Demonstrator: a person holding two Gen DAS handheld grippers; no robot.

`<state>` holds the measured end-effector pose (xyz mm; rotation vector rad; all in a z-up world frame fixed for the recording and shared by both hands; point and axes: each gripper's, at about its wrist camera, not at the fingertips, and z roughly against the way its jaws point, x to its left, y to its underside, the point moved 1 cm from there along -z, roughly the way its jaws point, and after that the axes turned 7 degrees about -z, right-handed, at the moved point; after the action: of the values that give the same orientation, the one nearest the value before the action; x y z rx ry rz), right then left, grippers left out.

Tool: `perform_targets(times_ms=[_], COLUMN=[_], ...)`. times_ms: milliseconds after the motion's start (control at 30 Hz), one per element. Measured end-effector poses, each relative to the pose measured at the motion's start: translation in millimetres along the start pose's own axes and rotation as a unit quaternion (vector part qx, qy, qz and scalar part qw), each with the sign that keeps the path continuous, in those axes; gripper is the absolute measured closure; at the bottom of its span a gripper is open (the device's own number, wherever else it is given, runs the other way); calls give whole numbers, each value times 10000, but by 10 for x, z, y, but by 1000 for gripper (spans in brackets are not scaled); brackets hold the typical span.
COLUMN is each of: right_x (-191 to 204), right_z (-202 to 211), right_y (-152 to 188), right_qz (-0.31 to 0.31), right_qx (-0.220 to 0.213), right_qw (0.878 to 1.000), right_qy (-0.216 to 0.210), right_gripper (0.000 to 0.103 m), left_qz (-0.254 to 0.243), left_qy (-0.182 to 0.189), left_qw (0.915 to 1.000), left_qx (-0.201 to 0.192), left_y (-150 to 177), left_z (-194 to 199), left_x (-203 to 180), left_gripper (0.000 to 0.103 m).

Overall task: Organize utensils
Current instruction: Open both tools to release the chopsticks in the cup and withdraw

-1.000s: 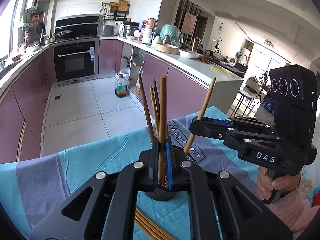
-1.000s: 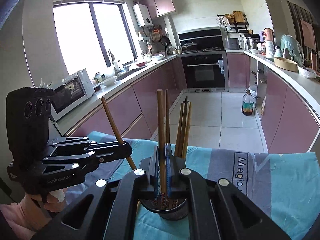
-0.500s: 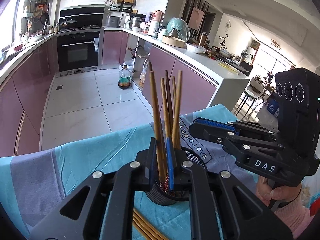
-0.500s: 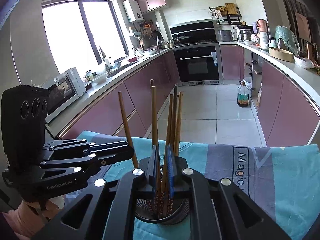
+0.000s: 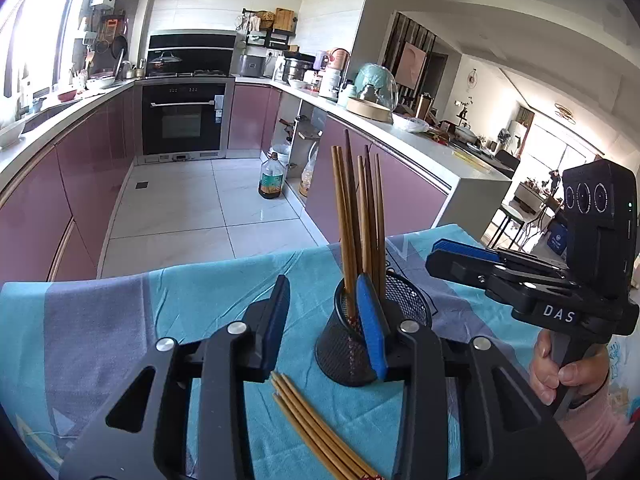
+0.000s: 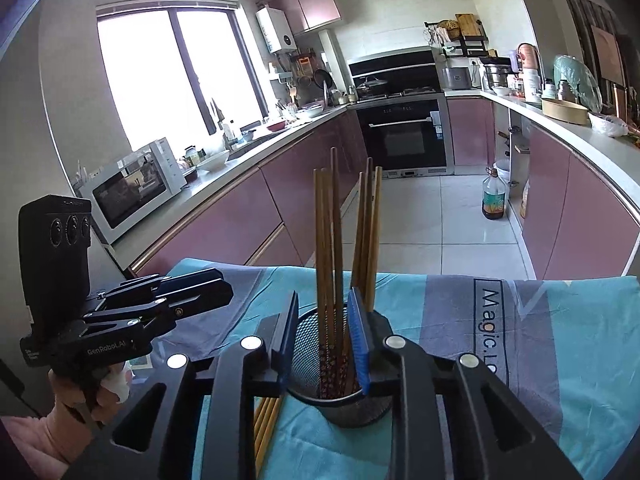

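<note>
A black mesh cup (image 5: 344, 354) stands on the turquoise and grey cloth (image 5: 192, 296) with several brown chopsticks (image 5: 360, 216) upright in it. My left gripper (image 5: 324, 316) hangs just left of the cup, its jaws opening and only cloth between them. Its right pad sits in front of the cup's rim. In the right wrist view my right gripper (image 6: 324, 340) is over the cup (image 6: 352, 408), jaws opening. The chopsticks (image 6: 332, 240) stand between its pads without being pressed. More chopsticks (image 5: 316, 428) lie loose on the cloth below the cup.
A hand holds the right gripper (image 5: 440, 254) beside the cup; the left gripper (image 6: 224, 284) shows at the left of the right wrist view. Beyond the table's far edge lie a tiled floor, purple cabinets, an oven (image 6: 404, 136) and an oil bottle (image 5: 272, 178).
Each gripper was shut on a chopstick above the cup. Both sticks went down into the cup, and both sets of jaws have parted. The left gripper has slid left of the cup.
</note>
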<state>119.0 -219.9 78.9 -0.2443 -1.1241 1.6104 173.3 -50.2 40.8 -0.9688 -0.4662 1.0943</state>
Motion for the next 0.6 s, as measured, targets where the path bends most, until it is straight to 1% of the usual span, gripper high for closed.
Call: perform_targets(times_ms=[100,133,167,233,267,467,600], right_x=[119,166,209,269,293,330,327], right_z=[93,115,123,98,71,-233,-382], right_y=[131,194,265,404,476,949,1145], right_qz=[200,269,329,411,437,353,286], right_qx=[13,40,87,239,323,1058,1368], right_qw=[9997,9994,9991,9984,9981,9935,9902], right_qy=[-150,-206,-241,-293,-278,-243,-66], right_gripper=[74,72,69,65,65,65,65], left_qz=[-33,-36,-27,-12,9,118,182], left_qy=[-149,-192,-221,-286,-312,-307,-304], left_qw=[9999,9998,9997,9996,9995,9985,9966], left_qx=[-78,-90,-91,-51,-15,448,740], left_y=[122,174,231,359,415,849,1098], left_z=[143,184,220,283,294,247,96], left_x=[61,72,86,122,130,171,118], left_gripper=[60,57,53,49,47,44,44])
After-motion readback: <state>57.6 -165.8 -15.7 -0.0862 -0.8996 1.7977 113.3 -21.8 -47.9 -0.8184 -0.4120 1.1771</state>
